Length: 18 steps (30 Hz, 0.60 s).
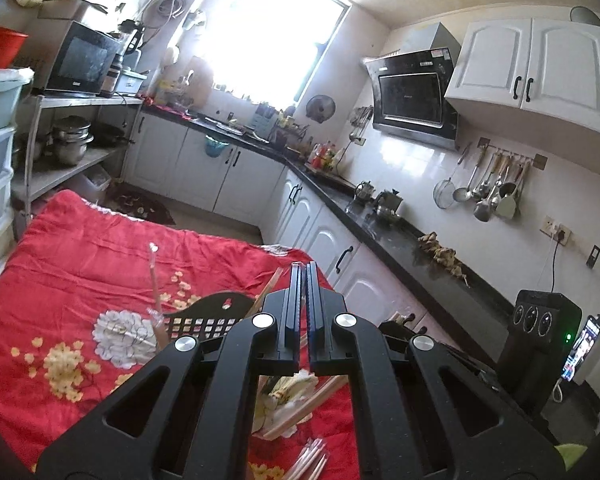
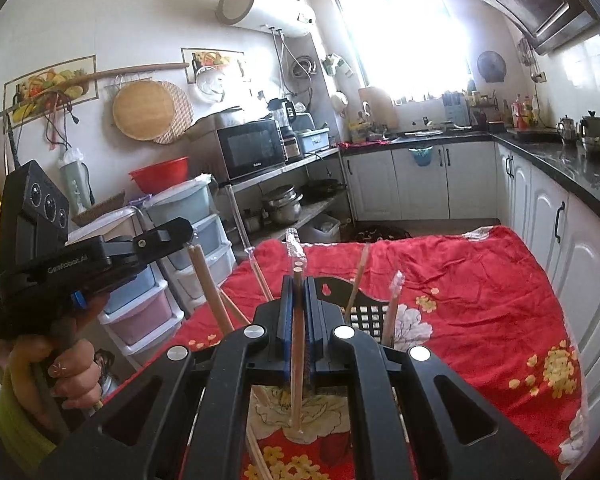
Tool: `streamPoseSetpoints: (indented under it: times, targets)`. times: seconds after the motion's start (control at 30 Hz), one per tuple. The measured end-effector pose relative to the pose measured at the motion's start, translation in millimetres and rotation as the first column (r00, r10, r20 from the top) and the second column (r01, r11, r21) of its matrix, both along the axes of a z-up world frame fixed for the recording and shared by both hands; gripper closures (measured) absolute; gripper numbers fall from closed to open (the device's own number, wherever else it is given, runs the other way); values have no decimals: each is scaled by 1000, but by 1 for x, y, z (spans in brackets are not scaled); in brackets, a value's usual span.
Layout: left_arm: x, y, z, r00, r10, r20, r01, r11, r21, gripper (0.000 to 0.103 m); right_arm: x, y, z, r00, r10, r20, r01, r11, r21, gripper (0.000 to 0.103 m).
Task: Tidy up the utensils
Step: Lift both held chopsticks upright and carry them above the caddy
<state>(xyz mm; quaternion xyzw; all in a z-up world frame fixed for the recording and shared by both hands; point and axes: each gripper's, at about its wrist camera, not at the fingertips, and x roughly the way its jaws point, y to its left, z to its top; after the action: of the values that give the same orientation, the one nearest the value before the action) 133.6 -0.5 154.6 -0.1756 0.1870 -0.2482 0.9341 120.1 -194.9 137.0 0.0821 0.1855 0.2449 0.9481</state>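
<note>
Lower centre of the right wrist view: right gripper (image 2: 299, 280), fingers clamped on wrapped chopsticks (image 2: 298, 340), held upright, wrapper tip just above the jaws. Just beyond, partly hidden by the gripper body: black lattice basket (image 2: 364, 314) on a red floral cloth (image 2: 480, 280), with a wrapped chopstick (image 2: 394, 304) and bare sticks already standing in it.

Left edge of the same view: left gripper (image 2: 180, 230) seen side-on, carried by a hand (image 2: 72, 364), raised beside a bare chopstick pair (image 2: 208, 288); impossible to tell here whether touching it.

Lower centre of the left wrist view: fingers together, nothing visible between them.

Step in hand, as judged: carrying one wrapped pair to the basket. Next move calls for bringing the lower end over the basket mouth, keeping the pair upright, lowering clear of the sticks already inside, then parting the jaws.

Shown only in the left wrist view: loose chopsticks (image 1: 300, 404) lying on the cloth beneath the gripper and a wrapped bundle (image 1: 312, 460) at the bottom edge, apparently still to be sorted. Shown plainly only in the right wrist view: the grip itself and the hand.
</note>
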Motion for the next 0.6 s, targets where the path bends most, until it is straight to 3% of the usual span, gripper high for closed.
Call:
streamPoseSetpoints:
  times: [0.6]
  targets:
    - [15,-6,52,992,32,125,-28,999,-33,103,11,0,46,993,-29,117,28,1000,4,97]
